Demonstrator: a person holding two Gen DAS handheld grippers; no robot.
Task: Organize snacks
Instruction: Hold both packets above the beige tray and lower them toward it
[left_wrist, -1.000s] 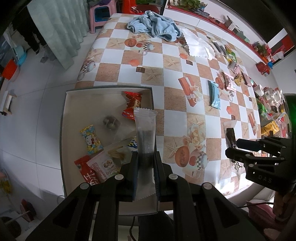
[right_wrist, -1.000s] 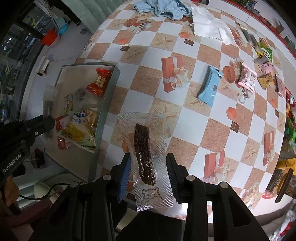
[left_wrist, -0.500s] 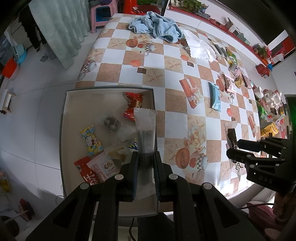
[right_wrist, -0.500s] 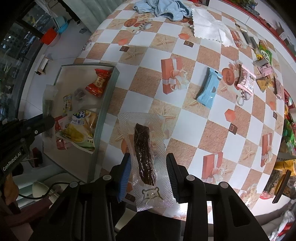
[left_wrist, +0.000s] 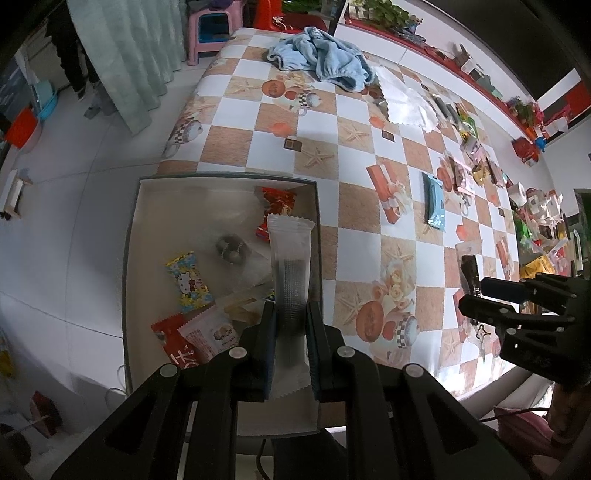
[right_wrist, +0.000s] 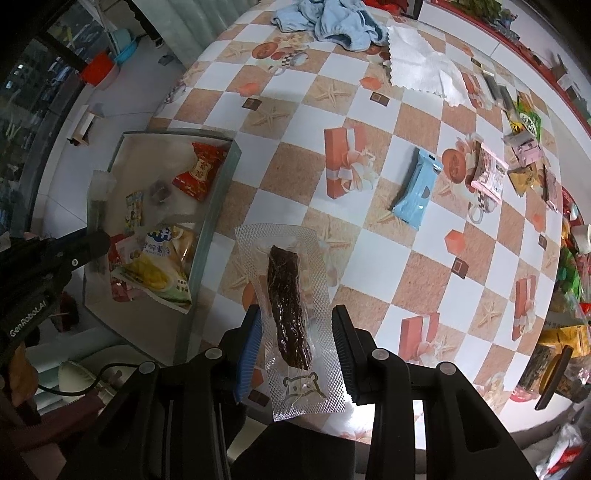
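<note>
My left gripper (left_wrist: 290, 317) is shut on a clear snack pack (left_wrist: 289, 258) with a dark stick inside, held above the right side of the white box (left_wrist: 147, 206). The box holds several snacks: a red candy (left_wrist: 277, 206), a Hello Kitty pack (left_wrist: 188, 282), a red and white pack (left_wrist: 192, 338). My right gripper (right_wrist: 295, 325) is shut on a clear textured pouch (right_wrist: 288, 291) with a dark brown strip, held above the table just right of the box (right_wrist: 214, 210). The right gripper also shows in the left wrist view (left_wrist: 517, 306).
A checkered tablecloth (right_wrist: 369, 258) covers the table. A light blue pack (right_wrist: 415, 194) lies mid-table, a pink pack (right_wrist: 487, 171) and several more snacks at the right edge. A blue towel (right_wrist: 328, 14) and white cloth (right_wrist: 424, 70) lie at the far end.
Both grippers keep their packs. The views have shifted only slightly; the right gripper has drifted a little toward the box.
</note>
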